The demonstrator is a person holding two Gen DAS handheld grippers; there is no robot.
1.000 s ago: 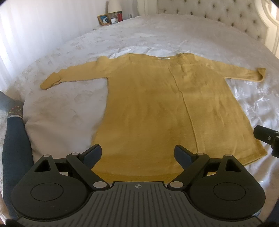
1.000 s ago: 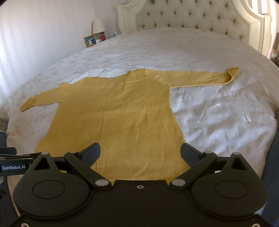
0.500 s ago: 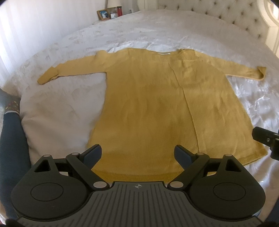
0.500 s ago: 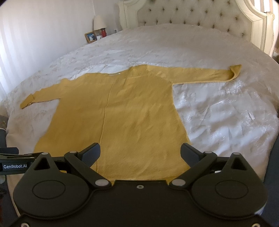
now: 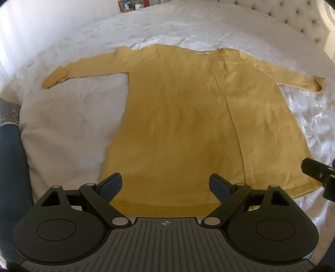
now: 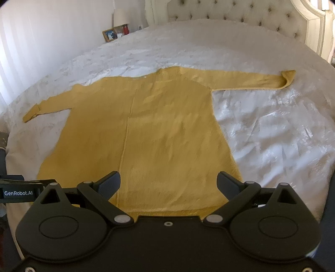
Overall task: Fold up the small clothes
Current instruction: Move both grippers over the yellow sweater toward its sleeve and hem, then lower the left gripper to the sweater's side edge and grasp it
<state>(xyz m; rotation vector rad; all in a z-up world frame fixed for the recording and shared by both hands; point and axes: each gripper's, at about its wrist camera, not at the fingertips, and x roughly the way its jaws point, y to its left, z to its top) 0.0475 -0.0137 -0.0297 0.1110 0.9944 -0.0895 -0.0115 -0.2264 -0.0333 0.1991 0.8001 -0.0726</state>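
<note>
A yellow long-sleeved knit sweater point(image 5: 188, 117) lies flat on the white bed, both sleeves spread out, hem toward me. It also shows in the right wrist view point(image 6: 142, 129). My left gripper point(image 5: 165, 184) is open and empty, just above the hem near its left half. My right gripper point(image 6: 168, 184) is open and empty, above the hem's right half. Part of the right gripper shows at the right edge of the left wrist view point(image 5: 320, 175).
The white bedspread point(image 6: 272, 129) is wrinkled to the right of the sweater. A tufted headboard point(image 6: 240, 14) stands at the far end. A nightstand with a photo frame point(image 6: 110, 34) and lamp sits far left. A dark-clothed leg point(image 5: 12, 171) is at the bed's left edge.
Both grippers have moved forward and tilted down over the sweater; the sweater looks larger and higher in view. The jaws stay open. The sweater has not moved.
</note>
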